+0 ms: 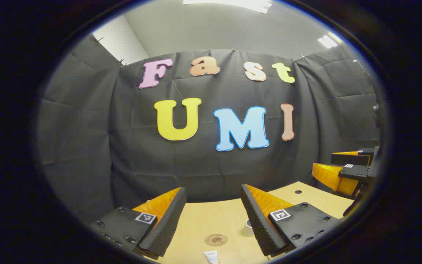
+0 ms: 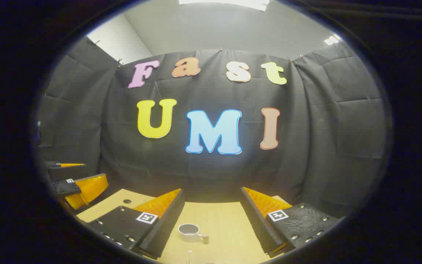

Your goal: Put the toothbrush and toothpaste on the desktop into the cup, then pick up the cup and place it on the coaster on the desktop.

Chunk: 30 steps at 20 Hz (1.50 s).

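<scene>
Both grippers hover above the wooden counter with fingers spread wide and nothing between them. In the right gripper view, the right gripper looks down on the cup, which stands upright toward the counter's near edge, with the tip of what seems to be the toothbrush just nearer. In the left gripper view, the left gripper frames the round coaster, and the toothpaste lies at the near edge. The thin toothbrush lies flat, so the fingers may scrape the counter or skid it off the edge; a careless approach could also tip the light cup.
</scene>
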### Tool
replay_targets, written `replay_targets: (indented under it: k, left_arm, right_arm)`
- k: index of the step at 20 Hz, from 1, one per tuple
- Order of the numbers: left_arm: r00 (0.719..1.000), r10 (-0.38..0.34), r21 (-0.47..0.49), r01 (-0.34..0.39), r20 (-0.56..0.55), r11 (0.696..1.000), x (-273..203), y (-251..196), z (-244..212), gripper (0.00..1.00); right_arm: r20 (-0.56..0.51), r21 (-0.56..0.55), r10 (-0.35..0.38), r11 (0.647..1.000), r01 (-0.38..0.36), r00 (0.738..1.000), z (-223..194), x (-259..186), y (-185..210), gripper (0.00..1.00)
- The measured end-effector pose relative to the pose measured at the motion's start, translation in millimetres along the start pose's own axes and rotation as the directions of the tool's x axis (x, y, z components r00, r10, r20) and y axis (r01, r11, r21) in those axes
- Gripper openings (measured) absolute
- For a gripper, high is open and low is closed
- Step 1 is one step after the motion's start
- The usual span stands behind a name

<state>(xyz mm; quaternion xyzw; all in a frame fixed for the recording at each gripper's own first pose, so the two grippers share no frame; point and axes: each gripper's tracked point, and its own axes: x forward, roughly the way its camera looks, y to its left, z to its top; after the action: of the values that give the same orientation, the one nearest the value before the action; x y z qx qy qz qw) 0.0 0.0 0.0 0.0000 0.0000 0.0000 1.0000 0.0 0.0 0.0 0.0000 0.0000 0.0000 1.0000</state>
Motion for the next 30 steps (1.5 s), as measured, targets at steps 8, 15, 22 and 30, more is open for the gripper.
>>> replay_targets:
  k: [8, 15, 22, 30]
  left_arm:
    - [0.999, 0.012, -0.017, -0.012, -0.036, 1.0, 18.8, -3.3, -11.8, 0.97]
    - [0.993, -0.066, -0.066, 0.06, -0.096, 0.996, 27.2, -30.1, -31.2, 0.97]
    - [0.93, -0.114, -0.167, 0.058, -0.35, 0.984, 30.2, -41.3, -121.2, 0.97]
    - [0.803, -0.104, -0.15, 0.018, -0.587, 0.988, 6.5, -31.3, -244.3, 0.97]
  right_arm:
    - [-0.051, 0.01, 0.023, 1.0, -0.022, 0.998, -12.3, 10.7, 8.2, 0.93]
    - [-0.201, 0.026, 0.066, 0.998, -0.062, 0.977, -47.1, 16.4, 21.3, 0.91]
    - [-0.417, 0.024, 0.113, 0.993, -0.113, 0.902, -110.3, 10.7, 41.6, 0.93]
    - [-0.601, 0.072, 0.138, 0.99, -0.119, 0.787, -184.6, -1.0, 59.9, 0.94]
